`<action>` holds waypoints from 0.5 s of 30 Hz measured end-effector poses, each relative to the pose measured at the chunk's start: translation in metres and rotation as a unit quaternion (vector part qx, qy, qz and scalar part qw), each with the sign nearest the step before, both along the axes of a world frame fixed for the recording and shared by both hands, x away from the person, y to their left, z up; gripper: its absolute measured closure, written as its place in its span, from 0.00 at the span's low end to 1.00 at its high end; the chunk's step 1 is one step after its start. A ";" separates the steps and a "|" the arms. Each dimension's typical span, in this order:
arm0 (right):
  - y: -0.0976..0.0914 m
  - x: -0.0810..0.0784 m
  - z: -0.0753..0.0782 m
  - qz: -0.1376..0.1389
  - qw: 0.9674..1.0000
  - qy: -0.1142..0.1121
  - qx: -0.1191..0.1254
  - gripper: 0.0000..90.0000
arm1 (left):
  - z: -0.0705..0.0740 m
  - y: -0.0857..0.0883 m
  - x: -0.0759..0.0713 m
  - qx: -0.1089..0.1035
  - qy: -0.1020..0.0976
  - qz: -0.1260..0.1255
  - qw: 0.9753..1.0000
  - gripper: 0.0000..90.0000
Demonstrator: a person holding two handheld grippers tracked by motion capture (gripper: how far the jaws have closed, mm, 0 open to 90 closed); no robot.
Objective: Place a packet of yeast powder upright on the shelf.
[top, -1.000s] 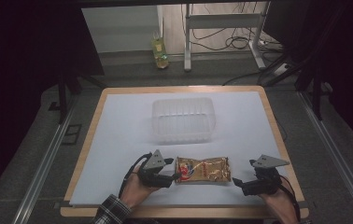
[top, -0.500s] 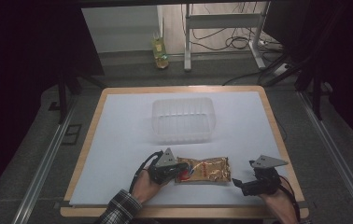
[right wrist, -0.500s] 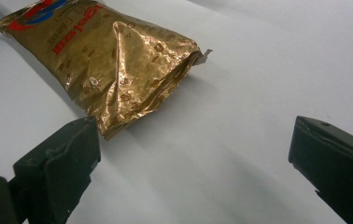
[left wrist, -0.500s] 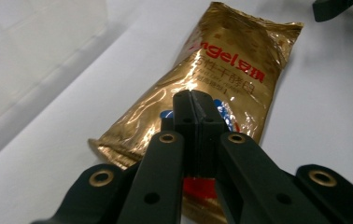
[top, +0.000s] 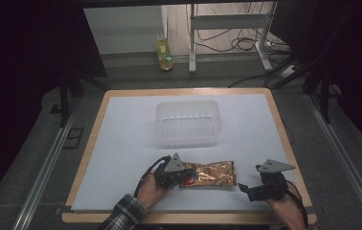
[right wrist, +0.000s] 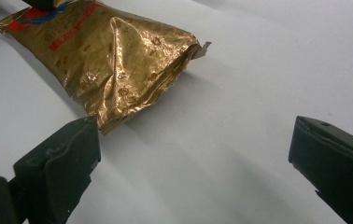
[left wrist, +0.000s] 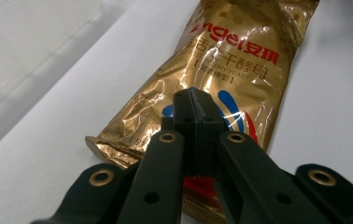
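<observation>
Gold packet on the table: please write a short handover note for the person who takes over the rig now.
Left gripper: its jaws have just closed; they stand together over the near end of the gold packet. Whether they pinch foil I cannot tell.
Right gripper: open, jaws wide apart, holding nothing, just short of the packet's crumpled far end.
Things: the packet lies flat on the white table sheet, near the front edge. The clear plastic container stands farther back and looks empty.
Done: left gripper is at the packet.
Left: probably lift the packet and put it in the container.
</observation>
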State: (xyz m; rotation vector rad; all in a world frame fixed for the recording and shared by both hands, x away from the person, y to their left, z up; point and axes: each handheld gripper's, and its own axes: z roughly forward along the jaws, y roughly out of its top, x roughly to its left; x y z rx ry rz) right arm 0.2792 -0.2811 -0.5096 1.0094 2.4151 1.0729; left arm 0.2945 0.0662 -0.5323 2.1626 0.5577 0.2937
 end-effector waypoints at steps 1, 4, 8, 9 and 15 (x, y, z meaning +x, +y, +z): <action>0.000 0.000 0.000 0.001 1.000 0.000 -0.001 0.02 | 0.000 0.000 0.000 -0.001 0.002 0.002 1.000 1.00; 0.000 0.000 0.000 0.001 1.000 0.001 -0.001 0.02 | -0.001 0.001 -0.002 0.002 -0.006 0.004 1.000 1.00; 0.000 0.000 0.000 0.001 1.000 0.002 -0.001 0.02 | -0.002 0.002 -0.005 0.008 -0.011 0.009 1.000 1.00; 0.000 -0.001 0.000 0.000 1.000 0.003 -0.002 0.02 | -0.002 0.003 -0.005 0.009 -0.010 0.010 1.000 1.00; 0.000 -0.001 0.000 0.000 1.000 0.006 -0.001 0.03 | -0.004 0.008 -0.006 0.009 -0.003 0.016 1.000 1.00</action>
